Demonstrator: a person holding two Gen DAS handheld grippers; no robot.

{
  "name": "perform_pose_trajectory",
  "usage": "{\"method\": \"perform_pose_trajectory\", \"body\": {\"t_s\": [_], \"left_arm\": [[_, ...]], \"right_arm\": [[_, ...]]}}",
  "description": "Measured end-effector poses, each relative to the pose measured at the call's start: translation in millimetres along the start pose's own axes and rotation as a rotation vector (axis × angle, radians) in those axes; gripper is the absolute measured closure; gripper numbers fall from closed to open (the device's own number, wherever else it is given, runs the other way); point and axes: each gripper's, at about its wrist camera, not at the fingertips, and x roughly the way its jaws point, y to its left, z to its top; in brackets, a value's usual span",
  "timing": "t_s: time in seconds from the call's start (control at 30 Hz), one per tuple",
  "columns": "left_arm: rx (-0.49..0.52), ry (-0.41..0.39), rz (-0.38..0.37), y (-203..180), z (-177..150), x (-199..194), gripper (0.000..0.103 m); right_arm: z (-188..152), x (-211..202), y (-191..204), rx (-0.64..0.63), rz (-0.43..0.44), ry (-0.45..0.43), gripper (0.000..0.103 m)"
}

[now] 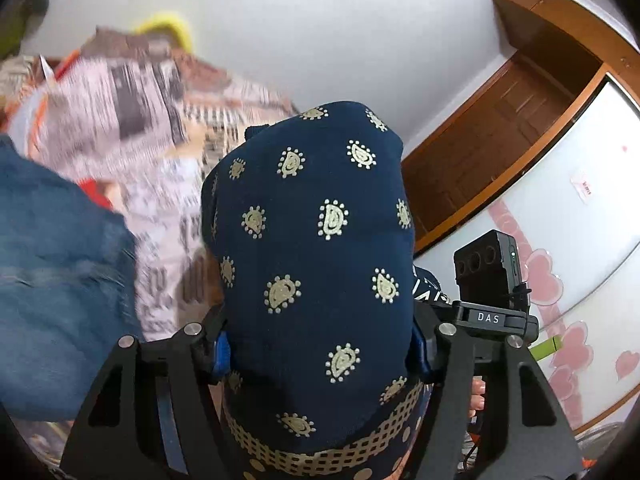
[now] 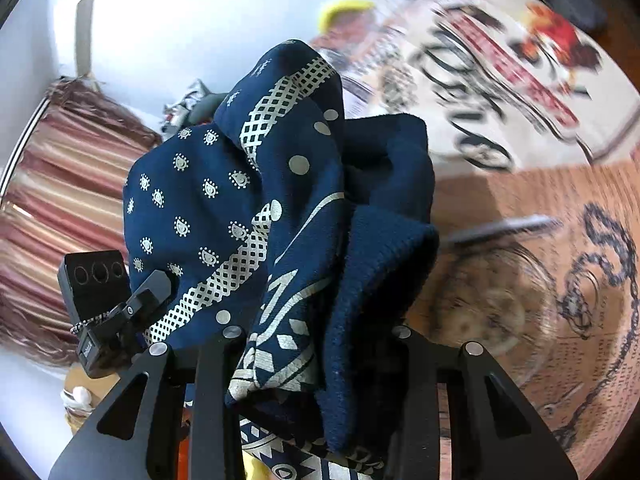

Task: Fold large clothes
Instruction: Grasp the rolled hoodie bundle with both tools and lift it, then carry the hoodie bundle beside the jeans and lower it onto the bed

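Soft, even indoor light is falling across both views, with no hard shadows showing. The navy cloth (image 1: 316,264) is staying sharp while the printed bedding (image 2: 500,92) behind is smearing with motion blur, and fisheye edges are bending and darkening.

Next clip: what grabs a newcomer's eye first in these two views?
The navy paisley-print garment fills the centre of both wrist views, bunched up between the fingers of the left hand-held gripper and the right hand-held gripper. Behind it lies a blurred printed bedspread, and a wooden door stands at the left view's right.
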Motion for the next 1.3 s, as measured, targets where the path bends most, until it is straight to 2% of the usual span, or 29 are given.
{"method": "perform_pose_trajectory", "body": {"t_s": [0.13,0.23,0.37,0.53,0.63,0.7,0.77,0.8,0.83,0.9,1.0,1.03,1.17,1.3], "left_arm": [[0.006,-0.059,0.009,14,10,-44,0.037],[-0.014,-0.092,0.022,40,18,-73,0.037],[-0.071,-0.105,0.055,85,22,-96,0.037],[-0.197,-0.090,0.089,165,20,-107,0.036],[-0.319,-0.041,0.156,224,13,-100,0.035],[-0.400,-0.032,0.120,261,5,-95,0.034],[-0.408,-0.057,0.080,281,-2,-96,0.031],[-0.403,-0.069,0.085,283,-4,-97,0.027],[-0.396,-0.085,0.082,285,-6,-99,0.026],[-0.384,-0.083,0.084,283,-8,-98,0.025],[-0.329,-0.061,0.136,270,-8,-101,0.024],[-0.300,-0.054,0.174,260,-8,-102,0.022],[-0.202,-0.055,0.272,233,-16,-116,0.022],[-0.133,-0.078,0.357,213,-32,-135,0.019]], "right_arm": [[-8,4,39,-0.057,-0.001,-0.019,0.072],[-19,15,66,-0.107,-0.012,-0.020,0.072],[-25,56,90,-0.138,-0.024,0.003,0.072],[-35,123,99,-0.145,-0.043,0.071,0.072],[-41,157,96,-0.147,-0.075,0.113,0.072],[-44,184,87,-0.145,-0.113,0.144,0.072],[-47,195,87,-0.138,-0.119,0.153,0.069],[-48,197,87,-0.143,-0.111,0.154,0.065],[-49,200,84,-0.151,-0.106,0.157,0.059],[-50,200,81,-0.148,-0.112,0.165,0.054],[-56,187,75,-0.145,-0.122,0.164,0.047],[-60,180,77,-0.155,-0.138,0.155,0.043],[-73,158,83,-0.246,-0.263,0.097,0.039],[-83,134,76,-0.276,-0.360,0.057,0.036]]}}
